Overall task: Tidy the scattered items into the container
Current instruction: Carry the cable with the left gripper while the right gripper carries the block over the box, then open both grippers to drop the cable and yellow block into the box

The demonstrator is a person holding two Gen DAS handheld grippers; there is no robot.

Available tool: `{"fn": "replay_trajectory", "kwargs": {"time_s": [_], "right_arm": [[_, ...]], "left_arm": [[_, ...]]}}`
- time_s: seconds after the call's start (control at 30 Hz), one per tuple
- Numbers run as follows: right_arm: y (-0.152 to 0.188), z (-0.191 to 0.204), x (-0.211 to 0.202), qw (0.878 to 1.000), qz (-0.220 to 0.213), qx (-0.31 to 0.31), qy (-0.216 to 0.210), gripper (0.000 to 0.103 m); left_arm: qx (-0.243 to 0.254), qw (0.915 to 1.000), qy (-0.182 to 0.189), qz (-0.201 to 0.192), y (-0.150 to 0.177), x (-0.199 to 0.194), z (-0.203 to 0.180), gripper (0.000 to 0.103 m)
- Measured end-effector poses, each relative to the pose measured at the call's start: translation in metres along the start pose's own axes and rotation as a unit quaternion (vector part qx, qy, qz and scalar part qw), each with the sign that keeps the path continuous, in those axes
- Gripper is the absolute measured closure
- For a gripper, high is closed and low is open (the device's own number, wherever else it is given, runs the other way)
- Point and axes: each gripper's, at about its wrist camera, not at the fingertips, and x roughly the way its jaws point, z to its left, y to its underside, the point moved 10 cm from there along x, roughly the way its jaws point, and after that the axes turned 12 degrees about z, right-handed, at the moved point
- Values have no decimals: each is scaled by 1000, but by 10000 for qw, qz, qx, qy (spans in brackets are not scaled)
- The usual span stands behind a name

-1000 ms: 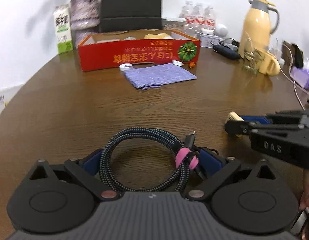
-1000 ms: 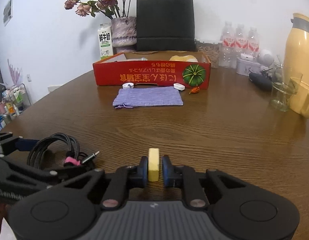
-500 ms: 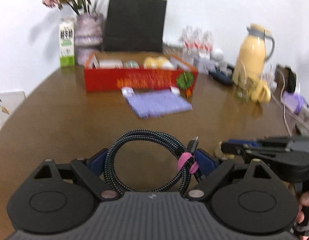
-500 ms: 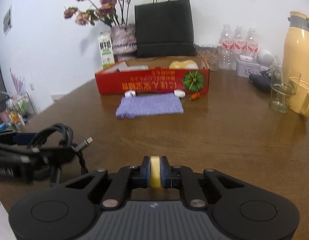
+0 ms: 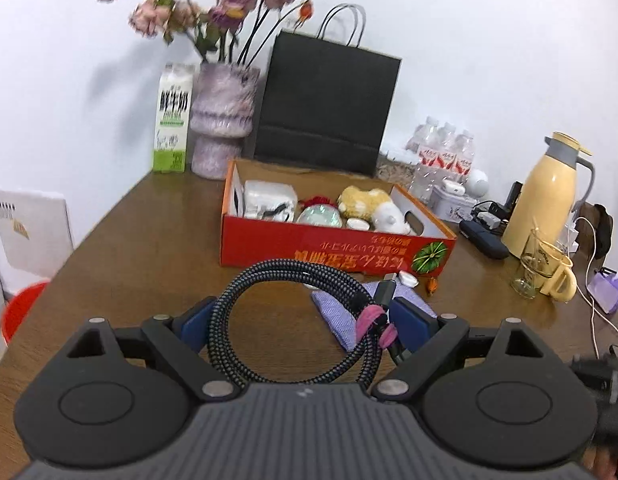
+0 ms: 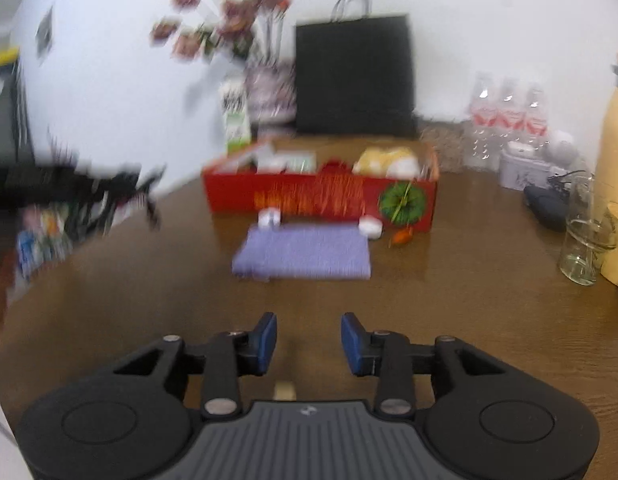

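My left gripper [image 5: 303,322] is shut on a coiled black braided cable [image 5: 245,292] with a pink strap, held above the wooden table [image 5: 149,248]. Beyond it stands the red cardboard box [image 5: 337,250], holding a plush toy and several small items. In the blurred right wrist view my right gripper [image 6: 309,342] has its jaws opening with nothing pressed between the pads. A small yellow block [image 6: 285,390] shows low down by the gripper's body. A purple pouch [image 6: 305,254], two small white items and an orange bit lie in front of the box [image 6: 321,196].
Behind the box stand a black paper bag [image 5: 325,104], a flower vase [image 5: 223,120] and a milk carton [image 5: 171,120]. At the right are a yellow thermos [image 5: 545,200], a glass [image 5: 533,264], a yellow mug [image 5: 559,280], water bottles and cables. The table's left edge is near.
My left gripper has risen with the cable and come nearer the box. The right jaws have parted, and the yellow block has slipped from between the pads.
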Motion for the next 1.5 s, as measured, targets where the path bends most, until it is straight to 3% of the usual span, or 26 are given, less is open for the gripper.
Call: {"fn": "replay_trajectory", "kwargs": {"time_s": [0.07, 0.1, 0.13, 0.3, 0.4, 0.5, 0.6, 0.7, 0.77, 0.83, 0.97, 1.07, 1.17, 1.27, 1.33, 1.4, 1.5], "right_arm": [[11, 4, 5, 9996, 263, 27, -106, 73], [16, 7, 6, 9993, 337, 32, -171, 87], [19, 10, 7, 9991, 372, -4, -193, 92], [0, 10, 7, 9993, 222, 68, -287, 93], [-43, -7, 7, 9985, -124, 314, -425, 93], [-104, -27, 9, 9968, -561, 393, -414, 93], [-171, -49, 24, 9944, -829, 510, -403, 93], [-225, -68, 70, 9926, -400, 873, -749, 93], [-246, -75, 110, 9862, 70, 1223, -1115, 93], [-255, -74, 147, 9800, 524, 1395, -1317, 93], [-244, -68, 206, 9739, 1207, 1506, -1194, 92], [-235, -61, 227, 9693, 1415, 1598, -1224, 87], [-235, -68, 223, 9710, 1302, 1686, -1084, 68], [-245, -75, 195, 9780, 934, 1600, -958, 63], [-252, -78, 174, 9837, 706, 1461, -779, 56], [-255, -77, 151, 9892, 506, 1249, -571, 49], [-255, -72, 125, 9940, 420, 943, -351, 47]], "left_arm": [[-32, 10000, 14, 67, 2, 6, 2, 11], [-23, 10000, 13, 76, 4, 8, 3, 11], [-14, 10000, 17, 73, 5, 9, 4, 11], [4, 10000, 2, 74, -7, 19, 9, 11], [212, 9997, -34, -84, -38, 22, 4, 11], [456, 9981, -31, -419, -93, 25, 3, 11], [780, 9961, 84, -394, -145, 51, -1, 10], [961, 9951, 191, 122, -174, 104, -5, 10], [1154, 9920, -57, 500, -181, 145, -3, 10], [1336, 9877, -446, 678, -182, 177, 3, 10], [1441, 9786, -348, 1425, -160, 223, 15, 9], [1552, 9779, -462, 1324, -155, 230, 18, 9], [1425, 9816, -427, 1199, -161, 226, 23, 8], [971, 9898, -66, 1042, -176, 212, 27, 6], [797, 9905, 95, 1119, -181, 205, 27, 4], [693, 9905, 65, 1184, -187, 199, 25, 4], [552, 9917, 16, 1157, -192, 182, 20, 4]]}}
